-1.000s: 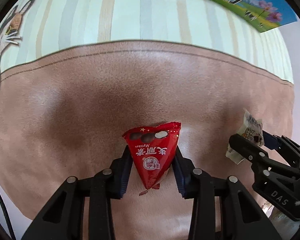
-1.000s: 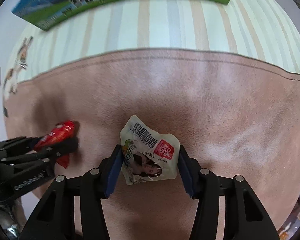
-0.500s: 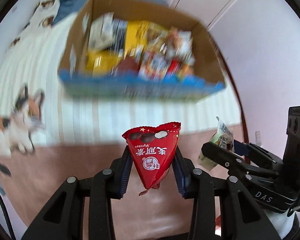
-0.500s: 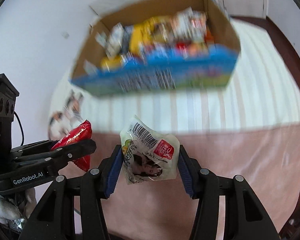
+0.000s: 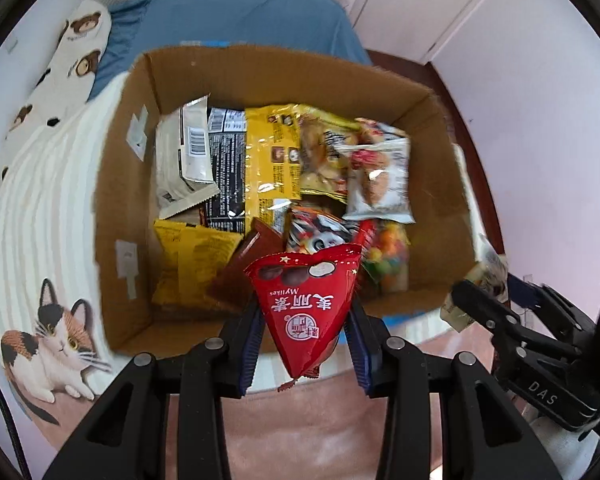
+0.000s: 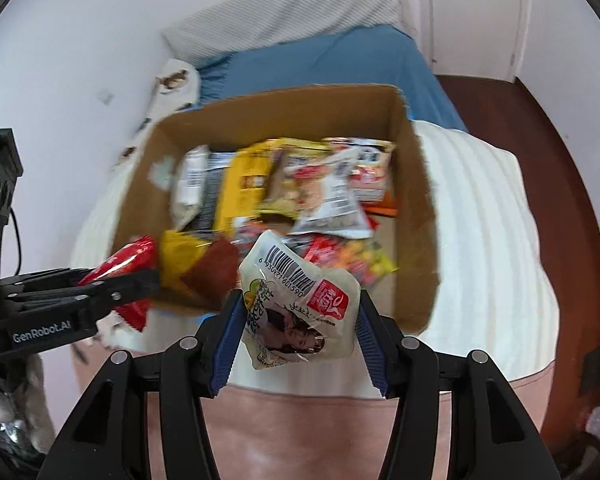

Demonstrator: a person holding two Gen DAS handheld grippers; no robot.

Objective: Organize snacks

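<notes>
Both hands have lifted off the pink blanket, and the cardboard box has come into view below — a drop looks near. The left gripper clamps the red packet; the right gripper's jaws are opening around the white pouch, perhaps already loose. The box holds many snack bags.

Pale pink walls enclosed a bed with a blue sheet; a grey-striped pillow lay at twelve o'clock, dark wooden floor at three o'clock.
</notes>
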